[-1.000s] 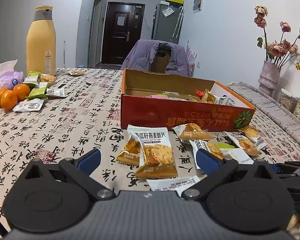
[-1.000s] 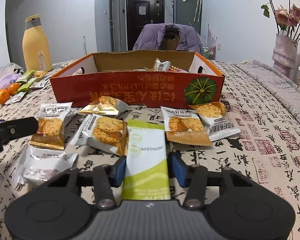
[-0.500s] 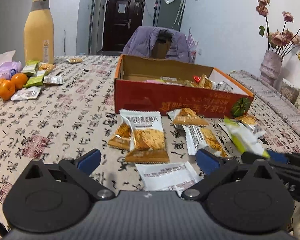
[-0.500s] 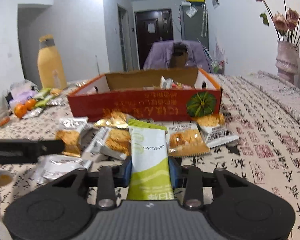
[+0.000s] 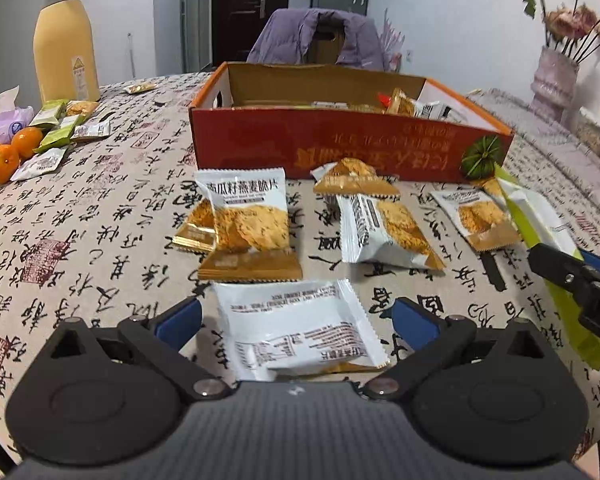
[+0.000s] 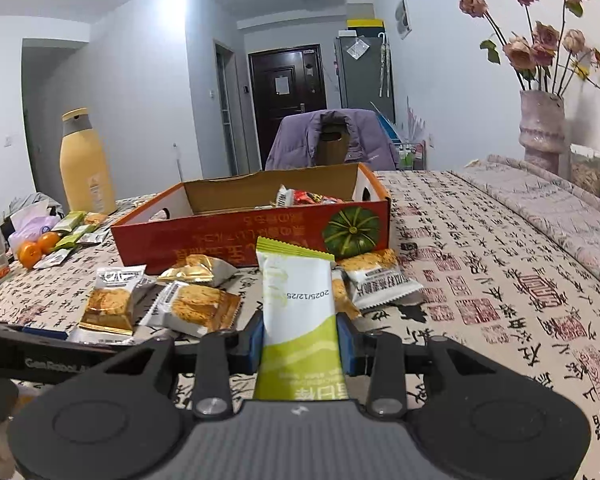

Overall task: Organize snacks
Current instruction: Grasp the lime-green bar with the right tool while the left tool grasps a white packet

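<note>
Green-and-white, the long foil snack sachet (image 6: 298,320) sits clamped between the 2 blue pads of the right gripper (image 6: 300,344), whose jaws are drawn in tight on its sides. The sachet stands up off the table, its crimped green top edge level with the front wall of the red cardboard box (image 6: 228,236), and a printed date runs across its white middle. In the left wrist view the same sachet (image 5: 540,220) shows at the right edge, slanting up from the black right gripper (image 5: 572,276).

The left gripper (image 5: 296,320) has its jaws spread wide and grips nothing. A white foil snack packet (image 5: 300,328) lies face down on the calligraphy-print tablecloth (image 5: 80,240) between its blue pads, with clear gaps on both sides.

Beyond that packet, more oat-crisp packets with orange-brown bands lie loose in front of the box: 1 white-topped packet (image 5: 252,224) resting over a smaller one, a puffed white packet (image 5: 384,232) to its right, and another flat one (image 5: 476,216) near the sachet. The box stands open, with a green pumpkin printed on its front corner and a few wrapped snacks inside toward its right end.

Far left on the table stand a tall yellow bottle with a grey collar (image 5: 66,40), a few small oranges (image 5: 12,152) and several green and white sachets (image 5: 60,128) just beside them. A vase of dried pink roses (image 6: 540,120) stands at the far right.
</note>
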The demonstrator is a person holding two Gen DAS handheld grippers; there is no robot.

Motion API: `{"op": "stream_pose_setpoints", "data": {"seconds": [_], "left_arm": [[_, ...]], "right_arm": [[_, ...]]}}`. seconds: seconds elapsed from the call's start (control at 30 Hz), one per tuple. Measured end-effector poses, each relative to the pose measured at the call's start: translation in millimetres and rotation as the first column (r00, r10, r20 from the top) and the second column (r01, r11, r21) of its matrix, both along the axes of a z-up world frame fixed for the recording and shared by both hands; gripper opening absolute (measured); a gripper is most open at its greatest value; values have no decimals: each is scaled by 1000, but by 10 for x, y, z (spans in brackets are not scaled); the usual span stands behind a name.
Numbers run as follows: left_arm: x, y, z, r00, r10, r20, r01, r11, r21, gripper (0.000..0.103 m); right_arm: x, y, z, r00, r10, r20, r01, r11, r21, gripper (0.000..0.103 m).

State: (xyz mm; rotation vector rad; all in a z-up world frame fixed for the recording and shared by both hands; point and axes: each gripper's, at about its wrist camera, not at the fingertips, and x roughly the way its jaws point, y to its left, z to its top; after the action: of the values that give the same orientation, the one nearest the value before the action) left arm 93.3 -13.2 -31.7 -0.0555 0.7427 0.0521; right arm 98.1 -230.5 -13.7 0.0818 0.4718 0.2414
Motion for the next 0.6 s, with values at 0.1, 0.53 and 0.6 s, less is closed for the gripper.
{"op": "stream_pose_setpoints", "data": {"seconds": [0.1, 0.53, 0.6], "left_arm": [[30, -48, -39, 999, 26, -19, -25, 999, 21, 103], [14, -98, -55, 997, 77, -11, -77, 996, 44, 103], [2, -101, -59, 997, 78, -6, -77, 996, 43, 103]], "right_arm": [[-8, -27, -26, 1000, 3, 4, -3, 1000, 7, 36], [-23, -85, -93, 1000, 9, -1, -9, 1000, 24, 36], [-28, -85, -99, 1000, 9, -1, -9, 1000, 25, 36]]}}
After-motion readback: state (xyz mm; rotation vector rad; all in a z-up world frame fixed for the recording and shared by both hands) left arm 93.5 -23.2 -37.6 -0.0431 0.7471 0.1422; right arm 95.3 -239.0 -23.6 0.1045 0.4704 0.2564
